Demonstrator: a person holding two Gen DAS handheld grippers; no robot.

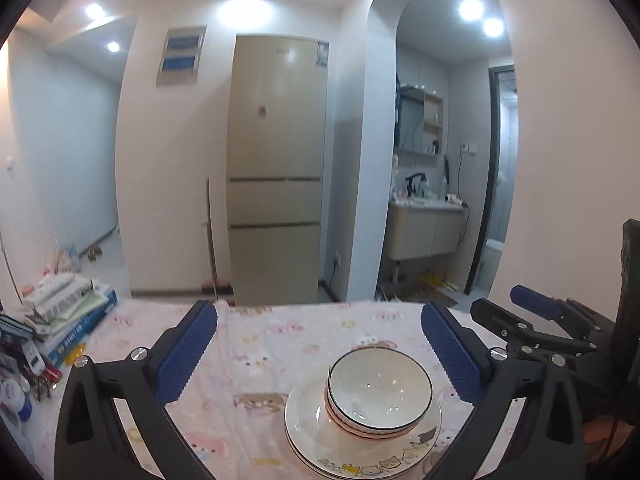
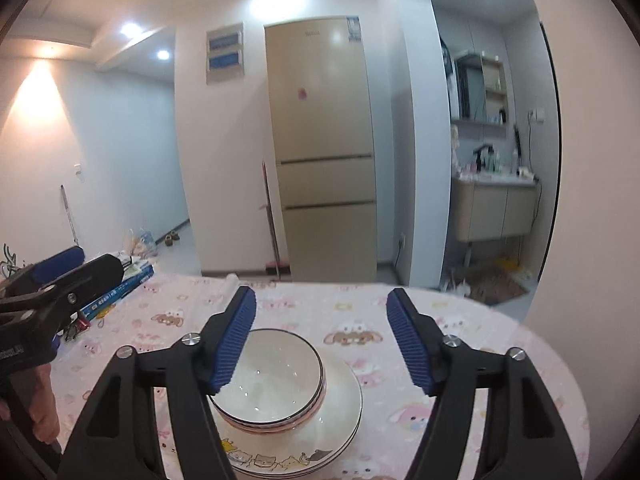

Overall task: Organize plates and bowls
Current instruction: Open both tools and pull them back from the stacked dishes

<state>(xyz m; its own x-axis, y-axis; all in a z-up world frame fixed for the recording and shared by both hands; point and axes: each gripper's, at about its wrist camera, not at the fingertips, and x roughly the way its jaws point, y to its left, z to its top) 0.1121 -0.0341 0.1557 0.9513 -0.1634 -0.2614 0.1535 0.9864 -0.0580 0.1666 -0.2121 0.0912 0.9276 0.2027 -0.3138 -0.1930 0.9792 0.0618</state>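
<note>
On the pink cartoon-print tablecloth (image 1: 280, 332) we see white black-rimmed bowls (image 1: 379, 390), perhaps three, nested on stacked white plates (image 1: 362, 454); our left gripper (image 1: 320, 356) and right gripper (image 2: 322, 342) hover spread, empty.

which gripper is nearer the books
Left. The left gripper hangs above the table with the books just off its left side; the right gripper sits further right, beyond the bowls.

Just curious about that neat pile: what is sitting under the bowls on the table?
The nested bowls sit on stacked white plates with cartoon animals on the rim, on the pink tablecloth. The plates' middles are hidden by the bowls.
</note>
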